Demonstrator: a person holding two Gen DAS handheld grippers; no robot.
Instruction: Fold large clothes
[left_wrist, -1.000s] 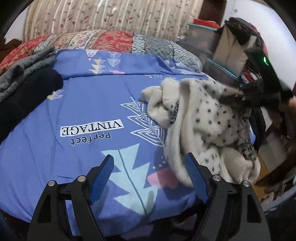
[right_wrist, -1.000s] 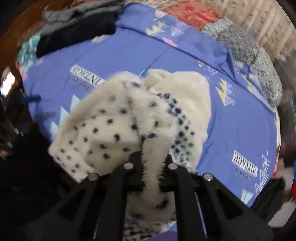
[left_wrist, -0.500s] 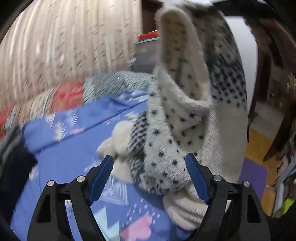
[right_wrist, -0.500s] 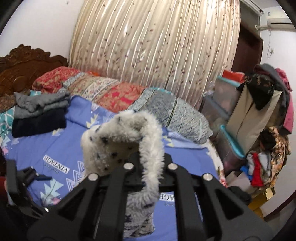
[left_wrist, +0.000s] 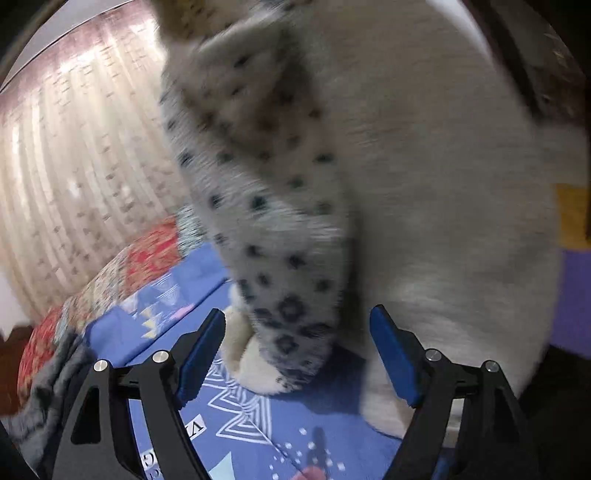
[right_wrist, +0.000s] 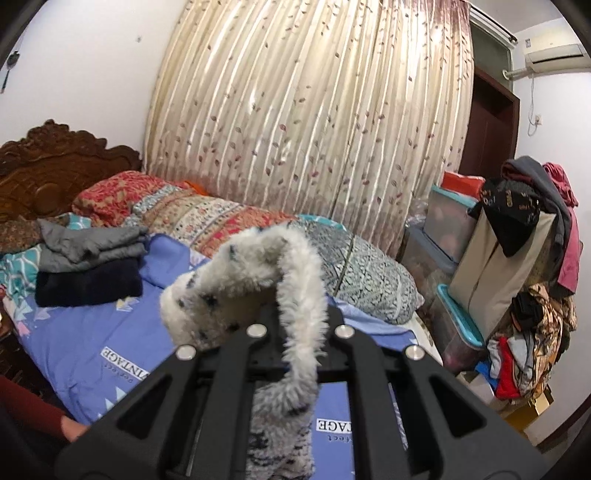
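One fleece garment (left_wrist: 424, 192) hanging lengthwise (blurred), right hand-held gripper (right_wrist: 299, 332) clamping its top, left hand-held gripper (left_wrist: 297, 354) wide.

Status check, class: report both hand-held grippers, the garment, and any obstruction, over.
Right hand-held gripper shut on fuzzy spotted garment, lifted. Left hand-held gripper open, empty, near the hanging hem. Folded clothes lie aside on the bed.
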